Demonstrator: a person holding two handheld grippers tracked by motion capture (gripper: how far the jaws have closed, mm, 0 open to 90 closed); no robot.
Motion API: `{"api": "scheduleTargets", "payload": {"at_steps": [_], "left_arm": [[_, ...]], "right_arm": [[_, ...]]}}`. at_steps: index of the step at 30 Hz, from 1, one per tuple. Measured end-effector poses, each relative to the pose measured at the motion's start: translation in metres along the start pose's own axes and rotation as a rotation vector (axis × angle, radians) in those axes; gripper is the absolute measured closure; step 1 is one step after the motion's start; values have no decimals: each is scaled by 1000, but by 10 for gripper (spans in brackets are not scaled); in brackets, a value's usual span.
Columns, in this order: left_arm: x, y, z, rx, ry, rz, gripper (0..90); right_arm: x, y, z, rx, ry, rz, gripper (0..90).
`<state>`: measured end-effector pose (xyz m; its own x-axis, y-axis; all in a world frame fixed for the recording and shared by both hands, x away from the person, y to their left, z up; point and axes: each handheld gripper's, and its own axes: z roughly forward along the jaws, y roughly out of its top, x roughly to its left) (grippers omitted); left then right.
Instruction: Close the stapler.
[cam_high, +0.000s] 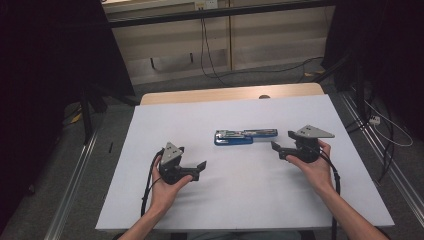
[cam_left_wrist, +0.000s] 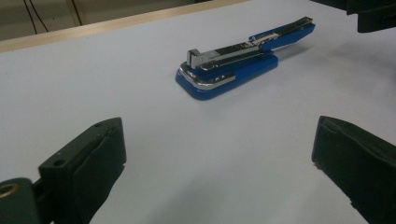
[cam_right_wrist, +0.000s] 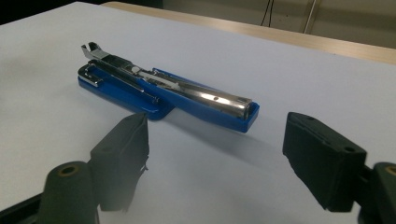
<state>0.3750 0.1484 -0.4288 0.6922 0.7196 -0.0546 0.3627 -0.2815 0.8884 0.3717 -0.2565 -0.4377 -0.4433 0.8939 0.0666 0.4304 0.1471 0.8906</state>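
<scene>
Blue stapler (cam_high: 245, 136), swung open flat, lies on the white table (cam_high: 240, 200) a little past centre, long axis running 9 to 3 o'clock. High view: left gripper (cam_high: 195, 170) sits at 7 o'clock from the stapler, well apart, held in the left hand (cam_high: 167, 187), jaws spread and pointing toward 3 o'clock with nothing between them. Right gripper (cam_high: 280, 145) sits at 4 o'clock from the stapler's right end, near it but not touching, held in the right hand (cam_high: 315, 167), jaws apart and pointing toward 9 o'clock.

Left gripper view: two black jaws stand wide at the bottom corners, bare table between them. Stapler (cam_left_wrist: 243, 58) lies ahead toward 12 o'clock, chrome magazine up, base end nearest.

Right gripper view: jaws partly spread, holding nothing. Stapler (cam_right_wrist: 168, 93) lies just beyond them toward 11 o'clock, its blue arm end closest, clear of both pads.
</scene>
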Motion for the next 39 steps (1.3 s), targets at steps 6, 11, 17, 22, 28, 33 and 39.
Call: {"api": "scheduleTargets", "payload": {"at_steps": [6, 11, 17, 22, 28, 33, 39], "left_arm": [[2, 9, 11, -2, 2, -8, 42], [3, 17, 18, -2, -19, -19, 58], [-1, 26, 23, -14, -24, -21, 58], [-8, 32, 32, 1, -36, -14, 58], [-8, 38, 46, 2, -22, 17, 59], [-2, 41, 59, 9, -11, 7, 81], [2, 51, 72, 1, -5, -13, 195]], "right_arm": [[-3, -2, 2, 34, 25, 3, 332], [-4, -1, 3, 49, 40, 0, 401], [-4, 0, 4, 56, 52, -15, 581], [-3, 2, 3, 33, 66, -38, 703], [-5, 1, 5, 44, 80, -27, 897], [-7, 1, 6, 59, 78, -24, 900], [-9, 2, 8, 66, 75, -26, 900]]}}
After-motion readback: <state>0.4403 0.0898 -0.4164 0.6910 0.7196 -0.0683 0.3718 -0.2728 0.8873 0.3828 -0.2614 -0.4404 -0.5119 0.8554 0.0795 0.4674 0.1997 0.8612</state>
